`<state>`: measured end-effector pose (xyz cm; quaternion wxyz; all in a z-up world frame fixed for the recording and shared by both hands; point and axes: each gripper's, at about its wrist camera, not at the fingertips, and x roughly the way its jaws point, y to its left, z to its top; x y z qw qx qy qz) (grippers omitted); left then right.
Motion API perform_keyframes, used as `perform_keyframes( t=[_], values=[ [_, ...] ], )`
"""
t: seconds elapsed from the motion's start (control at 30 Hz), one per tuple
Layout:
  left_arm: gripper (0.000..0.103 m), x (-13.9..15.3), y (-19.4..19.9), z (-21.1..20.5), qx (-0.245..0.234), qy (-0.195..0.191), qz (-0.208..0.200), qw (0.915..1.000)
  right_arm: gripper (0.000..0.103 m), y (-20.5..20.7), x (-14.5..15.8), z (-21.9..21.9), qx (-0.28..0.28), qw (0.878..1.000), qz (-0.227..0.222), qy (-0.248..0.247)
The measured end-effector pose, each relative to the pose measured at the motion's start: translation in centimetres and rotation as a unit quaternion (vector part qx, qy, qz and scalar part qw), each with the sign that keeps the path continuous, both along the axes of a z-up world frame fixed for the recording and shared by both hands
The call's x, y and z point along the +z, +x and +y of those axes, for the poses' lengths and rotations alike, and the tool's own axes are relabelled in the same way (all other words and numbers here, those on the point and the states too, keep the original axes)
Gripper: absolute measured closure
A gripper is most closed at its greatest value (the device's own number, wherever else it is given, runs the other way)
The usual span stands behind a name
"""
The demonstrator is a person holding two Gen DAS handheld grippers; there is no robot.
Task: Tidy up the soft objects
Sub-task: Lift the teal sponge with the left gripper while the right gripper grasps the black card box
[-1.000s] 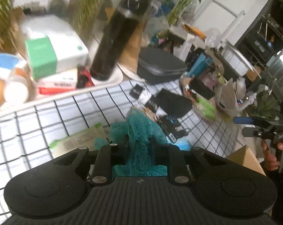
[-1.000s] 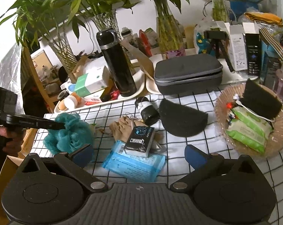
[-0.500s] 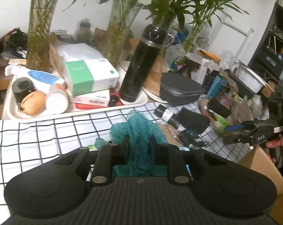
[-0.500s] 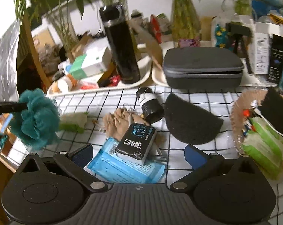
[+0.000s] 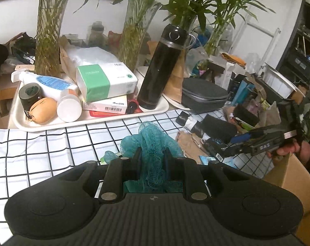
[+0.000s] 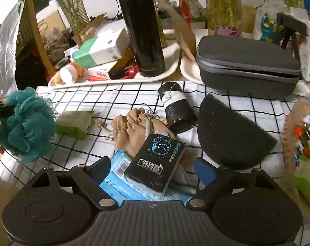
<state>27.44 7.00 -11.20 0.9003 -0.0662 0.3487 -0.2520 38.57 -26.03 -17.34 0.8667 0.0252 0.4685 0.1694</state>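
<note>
Left wrist view shows our left claw (image 5: 151, 160) clenched on the teal mesh pouf (image 5: 152, 143), held above the checked counter (image 5: 42, 149). Our right claw (image 6: 152, 166) has just been narrowing, yet stays released, its jaws either side of the black packet (image 6: 155, 164) that lies on the blue wipes pack (image 6: 122, 182). We judge it best to settle lower, centre on one item, then squeeze gently.

Checked tablecloth (image 6: 134, 94) (2 trays (image 5: 89, 121) aboard)
</note>
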Motion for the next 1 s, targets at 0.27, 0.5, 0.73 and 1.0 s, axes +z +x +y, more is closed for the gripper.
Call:
perform_keyframes(
  t=[0.27, 0.5, 0.73, 1.0],
  values=[
    [0.083, 0.0, -0.1, -0.1, 0.001, 0.007, -0.003, 1.0000, 0.037, 1.5, -2.0, 1.1, 0.007, 0.999, 0.027, -0.023],
    [0.083, 0.2, -0.2, -0.3, -0.001, 0.011, -0.008, 0.9999, 0.043, 0.9, -1.3, 1.8, 0.023, 0.998, 0.007, -0.052],
    [0.083, 1.2, -0.5, -0.4, 0.011, 0.009, -0.018, 0.9997, 0.044, -0.1, 1.5, 1.6, 0.026, 0.998, -0.030, -0.038],
    [0.083, 4.5, -2.0, -0.7, 0.011, 0.028, -0.043, 0.9986, 0.044, -3.1, 5.6, 1.4, 0.027, 0.996, -0.072, -0.032]
  ],
)
